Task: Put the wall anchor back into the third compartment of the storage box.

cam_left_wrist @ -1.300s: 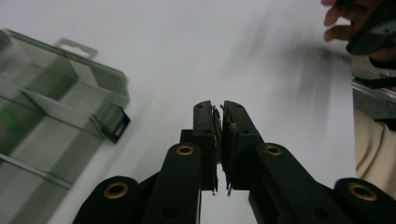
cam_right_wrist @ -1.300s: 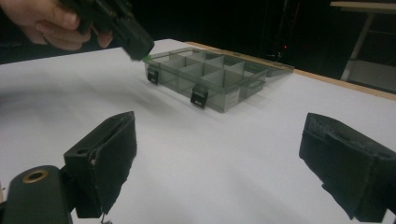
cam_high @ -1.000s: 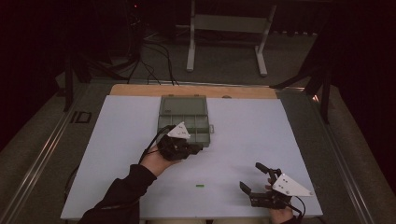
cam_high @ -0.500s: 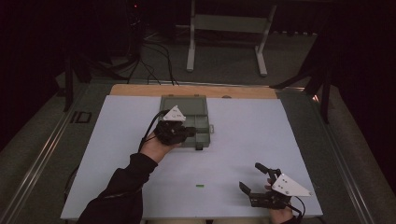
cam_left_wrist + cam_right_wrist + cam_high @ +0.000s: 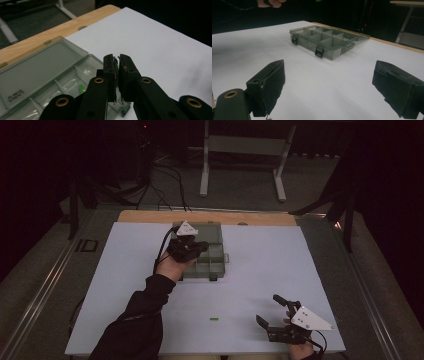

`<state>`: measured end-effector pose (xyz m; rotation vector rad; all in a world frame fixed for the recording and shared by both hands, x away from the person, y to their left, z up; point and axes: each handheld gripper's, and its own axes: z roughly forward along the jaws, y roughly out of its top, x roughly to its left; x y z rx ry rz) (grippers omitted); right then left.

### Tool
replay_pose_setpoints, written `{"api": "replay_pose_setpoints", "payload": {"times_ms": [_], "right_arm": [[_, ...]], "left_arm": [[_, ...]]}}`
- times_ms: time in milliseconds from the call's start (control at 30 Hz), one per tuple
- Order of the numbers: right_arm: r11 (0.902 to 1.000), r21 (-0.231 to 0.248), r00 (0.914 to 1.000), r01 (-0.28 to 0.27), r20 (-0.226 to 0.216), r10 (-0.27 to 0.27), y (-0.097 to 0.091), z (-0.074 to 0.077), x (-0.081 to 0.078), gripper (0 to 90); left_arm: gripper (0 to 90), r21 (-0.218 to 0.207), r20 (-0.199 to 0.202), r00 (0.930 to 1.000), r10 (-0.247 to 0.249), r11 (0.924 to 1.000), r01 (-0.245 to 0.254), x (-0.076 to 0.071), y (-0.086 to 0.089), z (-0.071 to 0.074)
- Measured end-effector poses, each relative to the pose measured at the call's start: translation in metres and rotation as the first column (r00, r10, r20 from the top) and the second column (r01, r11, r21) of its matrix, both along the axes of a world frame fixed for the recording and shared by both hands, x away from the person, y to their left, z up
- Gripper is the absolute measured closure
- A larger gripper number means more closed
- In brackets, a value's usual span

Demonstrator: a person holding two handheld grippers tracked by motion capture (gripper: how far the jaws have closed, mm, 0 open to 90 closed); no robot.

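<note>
Fingers [image 5: 110,72] of the left gripper [image 5: 116,60] are clenched on a small green piece [image 5: 116,67], of which a thin green sliver shows in the narrow slit between the pads in the left gripper view; its long axis runs along the slit, roughly in line with the fingers, though too little shows to tell which end leads. Below and to the left of those fingers lies the clear compartment box [image 5: 50,75], open, with its flat lid [image 5: 37,65] folded back toward the wooden edge [image 5: 50,32] of the bench. A small dark printed mark sits on the lid near its corner; it is too blurred to read. Another green piece [image 5: 81,88] lies in a compartment just left of the fingers. In the high view the left gripper [image 5: 200,247] hangs over the box [image 5: 212,262], pointing to the right across its compartments.

Right gripper [image 5: 274,311] fingers [image 5: 269,85] are released, wide apart, with nothing but white bench sheet [image 5: 332,87] between them. Ahead of them, well apart, stands the box [image 5: 324,40], its two dark latches [image 5: 319,52] facing the fingers and a pale label on its near wall that cannot be read. A small green piece [image 5: 214,320] lies on the sheet to the left of the right gripper's fingers in the high view, its long axis across the bench.
</note>
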<state>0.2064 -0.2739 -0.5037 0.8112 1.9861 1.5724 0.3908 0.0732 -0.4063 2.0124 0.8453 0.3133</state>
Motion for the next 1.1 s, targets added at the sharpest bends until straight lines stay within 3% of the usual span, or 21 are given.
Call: {"api": "replay_pose_setpoints", "payload": {"times_ms": [367,600,1100], "right_arm": [[1.0,0.003,1.0,0.002,-0.001,-0.002,-0.001,0.0,0.0,11.2],[1.0,0.005,1.0,0.001,-0.001,-0.001,-0.002,0.0,0.0,11.2],[0.9999,0.011,1.0,-0.002,-0.002,0.002,-0.003,0.001,0.0,11.2]], "left_arm": [[83.6,-0.012,-0.022,0.9949,0.099,0.995,-0.099,0.02,-0.004,-0.012],[83.6,0.012,-0.05,0.9853,0.163,0.9866,-0.163,0.033,-0.005,-0.031],[83.4,0.083,-0.122,0.974,0.191,0.9799,-0.181,0.049,-0.015,-0.066]]}}
